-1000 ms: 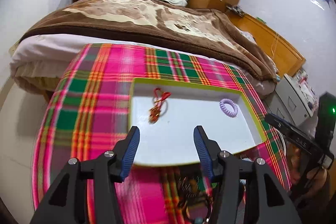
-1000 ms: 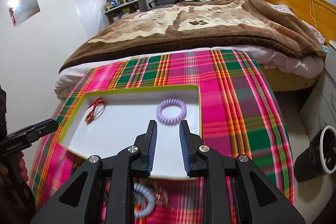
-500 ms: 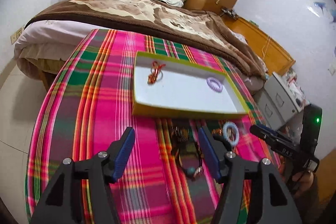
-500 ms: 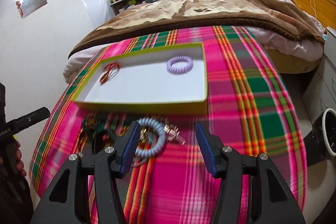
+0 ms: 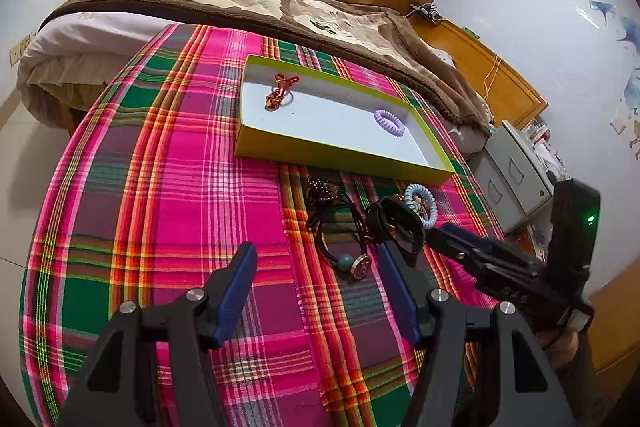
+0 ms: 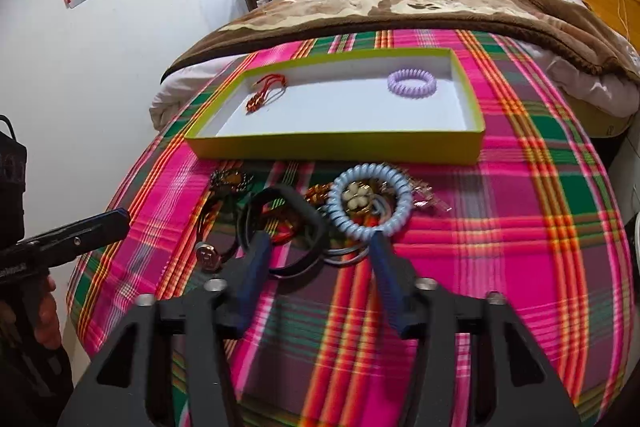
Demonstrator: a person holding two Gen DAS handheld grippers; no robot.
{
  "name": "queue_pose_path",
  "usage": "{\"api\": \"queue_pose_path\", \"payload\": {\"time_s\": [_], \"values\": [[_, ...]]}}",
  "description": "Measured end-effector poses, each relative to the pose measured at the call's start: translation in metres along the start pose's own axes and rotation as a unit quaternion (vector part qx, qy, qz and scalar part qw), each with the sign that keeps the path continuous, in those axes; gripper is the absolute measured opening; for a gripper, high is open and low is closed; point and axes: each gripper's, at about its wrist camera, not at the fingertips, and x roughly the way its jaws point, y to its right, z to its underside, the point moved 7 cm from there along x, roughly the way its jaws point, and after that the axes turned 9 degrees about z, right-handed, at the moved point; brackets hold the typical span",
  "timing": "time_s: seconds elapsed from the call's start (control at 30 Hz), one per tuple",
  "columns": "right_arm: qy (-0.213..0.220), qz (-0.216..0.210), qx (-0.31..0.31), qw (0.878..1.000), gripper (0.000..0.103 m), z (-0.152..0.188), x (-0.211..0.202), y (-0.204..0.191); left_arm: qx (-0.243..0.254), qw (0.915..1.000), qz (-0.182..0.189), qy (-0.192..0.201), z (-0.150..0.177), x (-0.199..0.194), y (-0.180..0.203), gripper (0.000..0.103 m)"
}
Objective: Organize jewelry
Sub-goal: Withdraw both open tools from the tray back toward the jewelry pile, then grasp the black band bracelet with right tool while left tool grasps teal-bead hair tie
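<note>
A yellow-green tray (image 5: 340,155) (image 6: 332,147) with a white floor lies on the plaid tablecloth. In it are a red cord bracelet (image 5: 280,93) (image 6: 264,93) and a purple spiral hair tie (image 5: 389,123) (image 6: 412,81). In front of the tray is a pile of jewelry: a light blue spiral tie (image 6: 370,205) (image 5: 420,199), black bands (image 6: 288,227) (image 5: 394,227), a dark bead bracelet (image 5: 324,187) and a round metal pendant (image 5: 360,269) (image 6: 207,255). My left gripper (image 5: 316,267) is open, just short of the pile. My right gripper (image 6: 320,251) is open over the pile's near edge.
The round table (image 6: 520,227) has a pink and green plaid cloth (image 5: 160,207). A bed with a brown blanket (image 6: 400,3) stands behind it. Grey drawers (image 5: 516,171) and a wooden headboard stand to the right. The right gripper's body (image 5: 500,267) shows in the left wrist view.
Both grippers have pulled back from over the tray to the near side of the table. The right gripper has opened. The jewelry pile now lies just ahead of both.
</note>
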Motion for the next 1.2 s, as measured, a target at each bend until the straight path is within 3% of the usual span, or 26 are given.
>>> {"api": "queue_pose_path", "payload": {"time_s": [0.07, 0.5, 0.6, 0.7, 1.0, 1.2], "values": [[-0.007, 0.018, -0.002, 1.000, 0.018, 0.003, 0.007, -0.002, -0.005, 1.0000, 0.000, 0.000, 0.001, 0.000, -0.002, 0.064], [-0.026, 0.044, -0.012, 0.999, 0.018, 0.002, 0.022, -0.012, -0.008, 0.9999, -0.008, -0.007, 0.008, 0.001, -0.011, 0.064], [-0.012, 0.056, -0.014, 0.998, 0.008, 0.001, 0.018, -0.010, -0.006, 0.9999, -0.007, -0.012, 0.009, 0.005, -0.007, 0.064], [-0.003, 0.049, 0.002, 0.999, 0.006, -0.002, 0.011, -0.005, -0.002, 0.9999, -0.005, -0.015, 0.009, 0.009, -0.003, 0.064], [0.034, 0.028, 0.039, 0.998, 0.006, -0.011, -0.016, 0.012, 0.058, 0.9971, -0.027, -0.040, 0.016, 0.032, 0.022, 0.064], [0.046, 0.031, 0.067, 0.996, 0.006, -0.012, -0.030, 0.034, 0.117, 0.9905, -0.040, -0.060, 0.021, 0.055, 0.043, 0.064]]}}
